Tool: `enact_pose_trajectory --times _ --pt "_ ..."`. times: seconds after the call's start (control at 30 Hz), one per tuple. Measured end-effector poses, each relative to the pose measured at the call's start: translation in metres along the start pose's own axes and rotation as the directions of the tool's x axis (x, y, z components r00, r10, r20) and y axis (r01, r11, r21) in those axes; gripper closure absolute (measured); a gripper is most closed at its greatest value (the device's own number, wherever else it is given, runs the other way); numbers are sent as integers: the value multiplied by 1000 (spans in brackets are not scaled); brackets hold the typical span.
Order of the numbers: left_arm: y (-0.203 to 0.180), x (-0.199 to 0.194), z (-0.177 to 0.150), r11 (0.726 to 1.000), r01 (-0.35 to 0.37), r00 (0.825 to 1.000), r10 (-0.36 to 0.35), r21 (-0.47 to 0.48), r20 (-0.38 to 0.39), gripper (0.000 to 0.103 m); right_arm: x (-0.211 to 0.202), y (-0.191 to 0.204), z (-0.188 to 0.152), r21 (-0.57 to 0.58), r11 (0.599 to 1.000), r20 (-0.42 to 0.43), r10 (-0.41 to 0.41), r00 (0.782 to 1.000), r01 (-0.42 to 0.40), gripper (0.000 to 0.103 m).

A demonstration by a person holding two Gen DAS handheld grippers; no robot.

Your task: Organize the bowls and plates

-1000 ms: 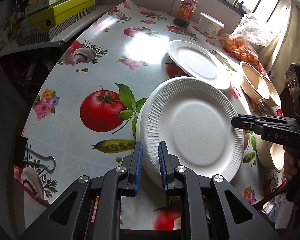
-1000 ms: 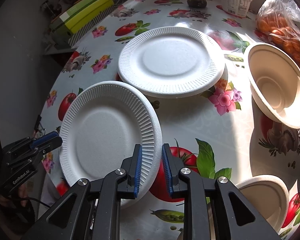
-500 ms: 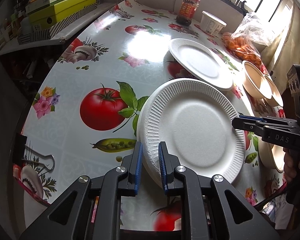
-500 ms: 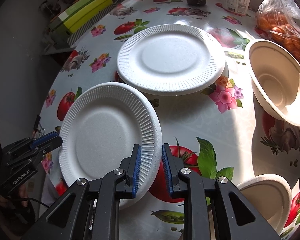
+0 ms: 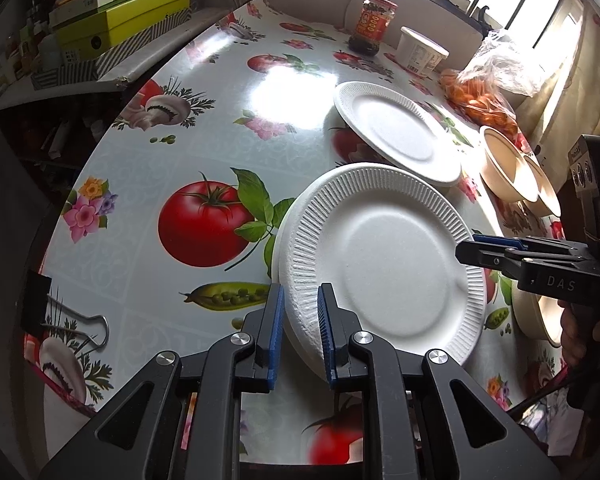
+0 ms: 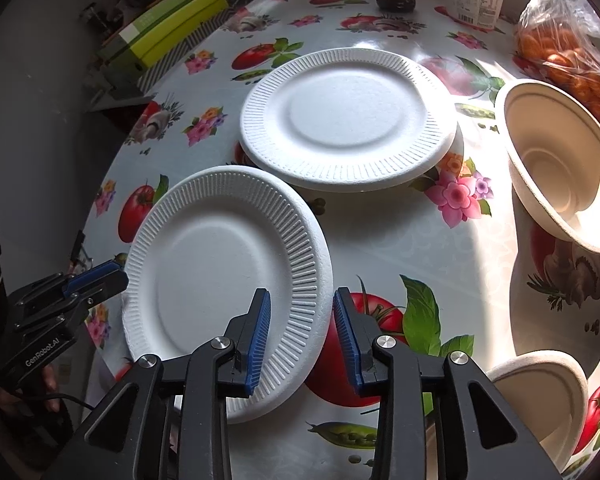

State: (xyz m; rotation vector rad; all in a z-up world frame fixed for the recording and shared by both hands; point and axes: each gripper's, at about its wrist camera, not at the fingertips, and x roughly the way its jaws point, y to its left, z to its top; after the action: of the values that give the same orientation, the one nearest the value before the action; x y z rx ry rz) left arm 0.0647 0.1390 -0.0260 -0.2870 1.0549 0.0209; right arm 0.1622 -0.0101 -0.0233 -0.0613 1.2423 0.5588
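A white foam plate (image 5: 384, 264) is held tilted above the flowered tablecloth. My left gripper (image 5: 300, 328) is shut on its near rim. My right gripper (image 6: 302, 332) has its jaws spread apart around the plate's opposite rim (image 6: 300, 312), no longer pinching it. The same plate fills the lower left of the right wrist view (image 6: 220, 280). A second white foam plate (image 6: 348, 120) lies flat beyond it, also in the left wrist view (image 5: 396, 136). A beige bowl (image 6: 556, 168) lies tipped at the right and another (image 6: 540, 396) sits near my right gripper.
A red-lidded jar (image 5: 372, 24), a white tub (image 5: 420, 50) and a bag of orange fruit (image 5: 480, 96) stand at the table's far edge. Green boxes (image 5: 120, 20) sit on a shelf at the left. A binder clip (image 5: 60, 320) grips the table's near-left edge.
My right gripper has opened and let go of the plate's rim. My left gripper still holds the plate, which has barely moved.
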Motion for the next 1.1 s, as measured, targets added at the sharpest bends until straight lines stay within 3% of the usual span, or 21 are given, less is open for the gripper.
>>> enact_pose_trajectory --times 0.17,0.47,0.77,0.93,1.1 --pt "3 -6 3 1000 14 1000 -14 -7 16 83 -8 -4 1 12 1000 18 2 1000 -2 63" --pt "1 -24 35 998 61 995 -59 -13 84 83 -40 -18 16 25 1000 90 -13 996 10 62" --pt "-12 -16 83 998 68 993 -69 14 98 83 -71 -41 56 28 999 185 -33 982 28 61" --pt "-22 -5 105 997 78 993 -79 23 89 83 -78 -53 83 6 1000 211 -3 977 1 49" --pt "-32 12 122 996 79 995 -81 36 59 83 -74 -68 109 30 1000 202 -12 979 6 48"
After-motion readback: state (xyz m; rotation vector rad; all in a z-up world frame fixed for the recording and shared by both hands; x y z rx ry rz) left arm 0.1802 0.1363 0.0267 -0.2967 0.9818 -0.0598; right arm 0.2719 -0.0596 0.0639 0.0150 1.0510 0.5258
